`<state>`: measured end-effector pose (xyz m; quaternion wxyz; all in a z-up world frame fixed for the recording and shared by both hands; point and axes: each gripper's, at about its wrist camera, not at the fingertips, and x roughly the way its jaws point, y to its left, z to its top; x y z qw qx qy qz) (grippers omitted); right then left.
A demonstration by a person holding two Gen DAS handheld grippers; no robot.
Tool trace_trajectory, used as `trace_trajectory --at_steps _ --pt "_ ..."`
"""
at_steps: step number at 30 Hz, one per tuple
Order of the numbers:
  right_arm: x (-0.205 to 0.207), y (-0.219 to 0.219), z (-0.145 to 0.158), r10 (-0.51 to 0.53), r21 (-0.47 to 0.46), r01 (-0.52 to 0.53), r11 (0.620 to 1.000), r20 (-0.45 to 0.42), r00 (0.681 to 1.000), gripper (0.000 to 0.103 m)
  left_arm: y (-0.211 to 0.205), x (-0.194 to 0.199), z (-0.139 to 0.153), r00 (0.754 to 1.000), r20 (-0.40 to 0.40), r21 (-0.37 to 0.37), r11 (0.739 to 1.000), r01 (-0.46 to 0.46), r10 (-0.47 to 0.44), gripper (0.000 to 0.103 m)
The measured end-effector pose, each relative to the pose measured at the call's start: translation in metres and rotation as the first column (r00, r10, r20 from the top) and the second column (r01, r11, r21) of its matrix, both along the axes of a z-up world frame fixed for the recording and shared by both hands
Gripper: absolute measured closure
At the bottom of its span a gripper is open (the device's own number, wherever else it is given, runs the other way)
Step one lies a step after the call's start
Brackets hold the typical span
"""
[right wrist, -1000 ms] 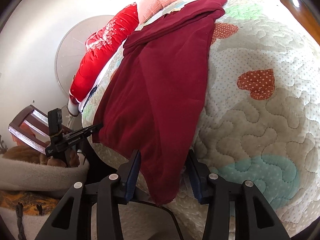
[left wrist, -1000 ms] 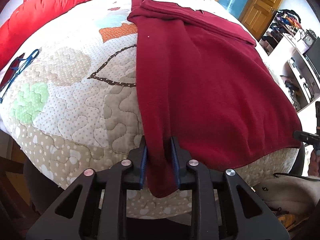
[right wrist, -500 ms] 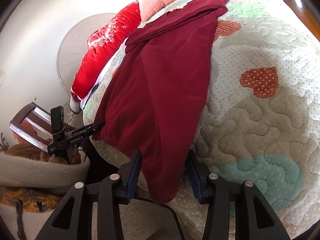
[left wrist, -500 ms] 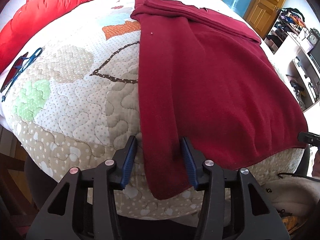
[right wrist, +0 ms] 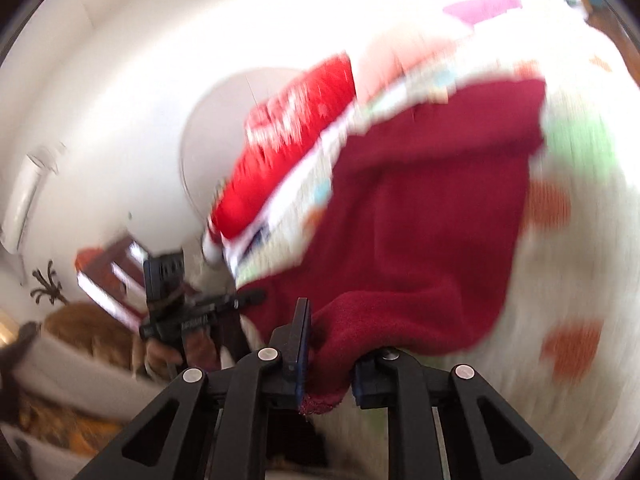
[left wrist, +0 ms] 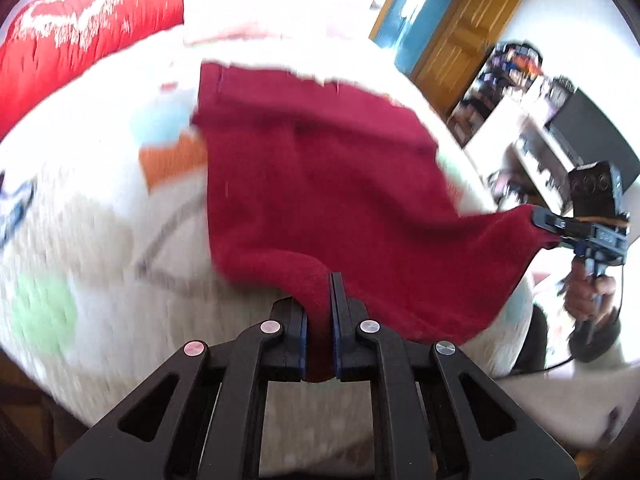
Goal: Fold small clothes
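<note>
A dark red garment (left wrist: 320, 184) lies on the quilted bed (left wrist: 88, 248), its near hem lifted off the quilt. My left gripper (left wrist: 319, 320) is shut on the near left corner of the hem. My right gripper (right wrist: 326, 360) is shut on the near right corner; it also shows in the left wrist view (left wrist: 540, 220), pulling that corner taut to the right. The left gripper shows in the right wrist view (right wrist: 248, 298). The garment (right wrist: 432, 240) sags between the two corners. Both views are motion-blurred.
A red pillow (left wrist: 80, 44) lies at the bed's far left. A wooden door (left wrist: 460, 40) and cluttered shelves (left wrist: 520, 100) stand at the right. A chair (right wrist: 116, 280) and a beige cushion (right wrist: 72, 364) sit beside the bed.
Both grippers have closed on the near hem corners and lifted them up and forward over the bed. The hem no longer hangs over the bed edge.
</note>
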<state>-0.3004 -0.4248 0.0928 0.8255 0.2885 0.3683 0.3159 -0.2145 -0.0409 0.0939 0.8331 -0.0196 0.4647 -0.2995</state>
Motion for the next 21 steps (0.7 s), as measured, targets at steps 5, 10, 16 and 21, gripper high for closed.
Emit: trace_trajectory --at_steps 5,10,16,21 --pt "0.062 -0.021 0.027 -0.111 0.002 0.111 0.994 0.071 0.991 0.088 -0.004 0.076 0.030 0.992 0.098 -0.056 0.995 -0.077 0.082 0.095" --pt "0.137 -0.042 0.030 -0.241 -0.075 0.245 0.967 0.053 0.969 0.089 -0.023 0.160 0.036 0.977 0.133 -0.083 0.984 -0.156 0.166 0.095" --pt "0.228 -0.057 0.011 -0.332 -0.168 0.326 0.930 -0.006 0.943 0.090 -0.057 0.247 0.019 0.964 0.138 -0.010 0.974 -0.226 0.226 0.095" --pt "0.286 -0.066 -0.017 -0.398 -0.213 0.382 0.899 -0.036 0.917 0.078 -0.058 0.297 -0.009 0.962 -0.022 -0.028 0.962 -0.272 0.272 0.094"
